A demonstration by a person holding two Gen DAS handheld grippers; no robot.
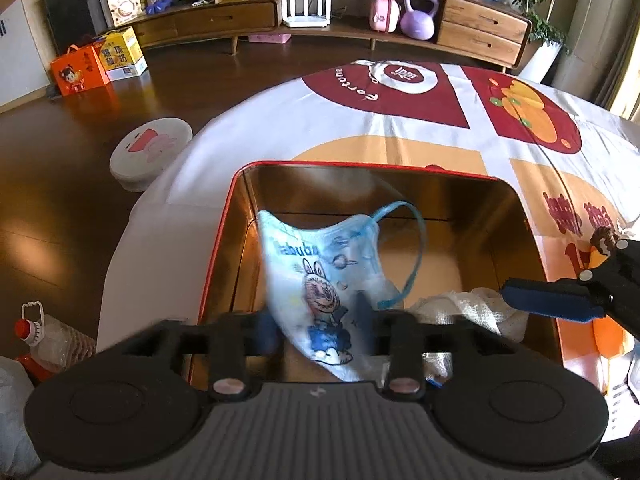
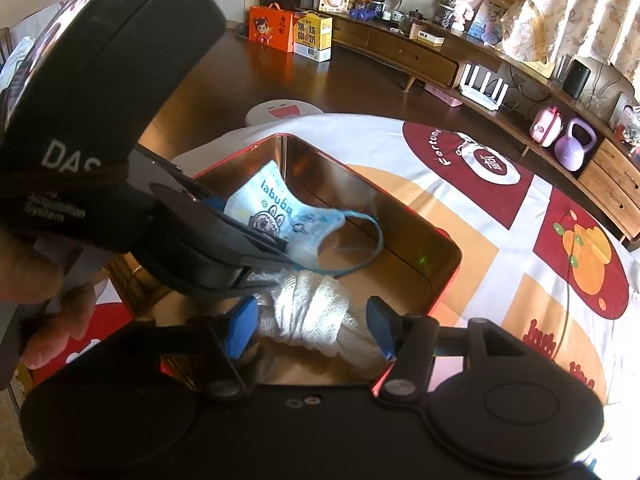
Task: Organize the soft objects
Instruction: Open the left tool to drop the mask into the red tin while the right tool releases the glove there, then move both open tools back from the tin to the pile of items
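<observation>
A thin, printed blue face mask [image 1: 320, 280] with elastic ear loops is held over a shiny, red-rimmed metal tin [image 2: 444, 236] on the cloth-covered table [image 1: 248, 128]. It is pinched in the left gripper [image 1: 316, 328]; the jaws are blurred. A white, knitted cloth [image 2: 316, 316] lies between the parted jaws of the right gripper [image 2: 312, 324], untouched.

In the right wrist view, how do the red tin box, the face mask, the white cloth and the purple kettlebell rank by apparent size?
1. red tin box
2. face mask and white cloth: alike, not ranked
3. purple kettlebell, though it stands farther away
</observation>
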